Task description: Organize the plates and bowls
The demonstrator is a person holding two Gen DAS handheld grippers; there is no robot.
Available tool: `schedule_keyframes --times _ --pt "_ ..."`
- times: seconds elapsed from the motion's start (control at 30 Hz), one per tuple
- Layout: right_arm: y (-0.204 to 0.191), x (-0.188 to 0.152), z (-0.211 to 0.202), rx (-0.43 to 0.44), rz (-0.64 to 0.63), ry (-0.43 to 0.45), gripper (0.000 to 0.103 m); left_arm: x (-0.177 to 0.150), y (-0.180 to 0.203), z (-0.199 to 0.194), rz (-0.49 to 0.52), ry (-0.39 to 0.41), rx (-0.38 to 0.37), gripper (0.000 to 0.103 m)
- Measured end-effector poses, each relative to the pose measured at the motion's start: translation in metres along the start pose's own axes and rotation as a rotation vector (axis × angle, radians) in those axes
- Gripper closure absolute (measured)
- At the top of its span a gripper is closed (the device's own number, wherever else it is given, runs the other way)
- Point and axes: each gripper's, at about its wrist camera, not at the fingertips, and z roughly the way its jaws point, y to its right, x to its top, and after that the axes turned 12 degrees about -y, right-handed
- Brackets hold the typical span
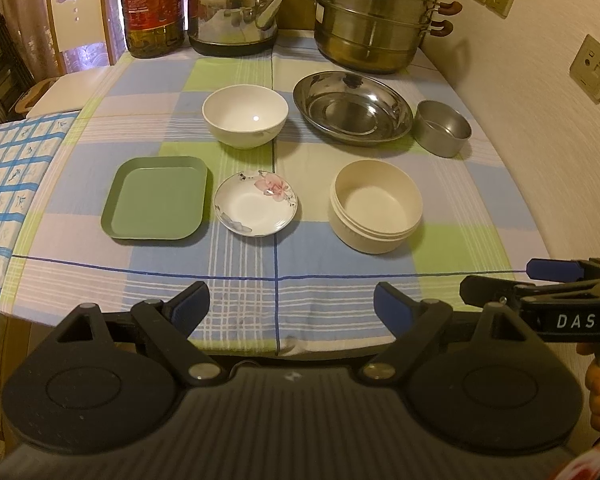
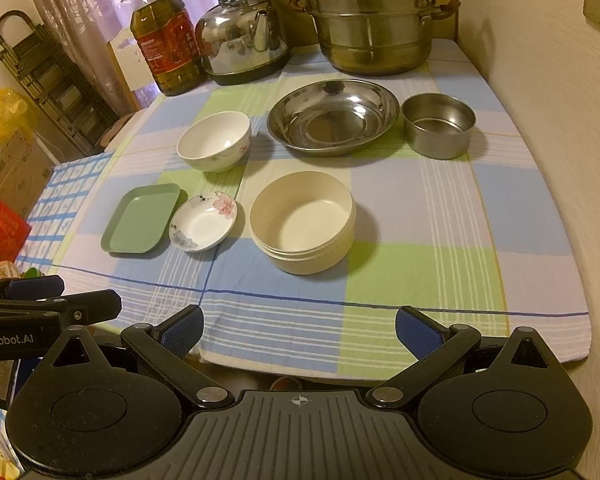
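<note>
Both grippers, left point(image 1: 292, 304) and right point(image 2: 300, 330), spread, empty, at near edge; cream bowl point(image 2: 302, 222) nearest, flowered saucer point(image 2: 203, 222) and green tray point(image 2: 142, 219) left, steel dish point(image 2: 333, 116) far.

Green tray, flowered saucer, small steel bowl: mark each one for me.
green tray point(image 1: 156, 200): left wrist view, on its flat floor.
flowered saucer point(image 1: 256, 208): left wrist view, on its white centre.
small steel bowl point(image 2: 438, 126): right wrist view, on its inner floor, beside the wide steel dish point(image 2: 332, 120).
</note>
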Motion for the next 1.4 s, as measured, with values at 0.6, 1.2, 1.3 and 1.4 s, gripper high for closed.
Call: schedule_keyframes --times 0.6,1.2,1.3,1.4 --pt "-0.009 0.016 0.014 0.013 -0.012 -0.019 0.001 0.015 -0.020 0.008 -0.038 -0.016 0.003 0.015" --pt "-0.032 0.051 0.043 0.077 -0.046 -0.037 0.001 0.039 -0.058 0.019 -0.095 -0.024 0.046 0.017" --pt "-0.039 0.058 0.050 0.092 -0.061 -0.037 0.001 0.043 -0.068 0.021 -0.105 -0.020 0.061 0.017" --pt "-0.048 0.065 0.057 0.108 -0.076 -0.036 0.001 0.047 -0.080 0.024 -0.122 -0.016 0.072 0.019"
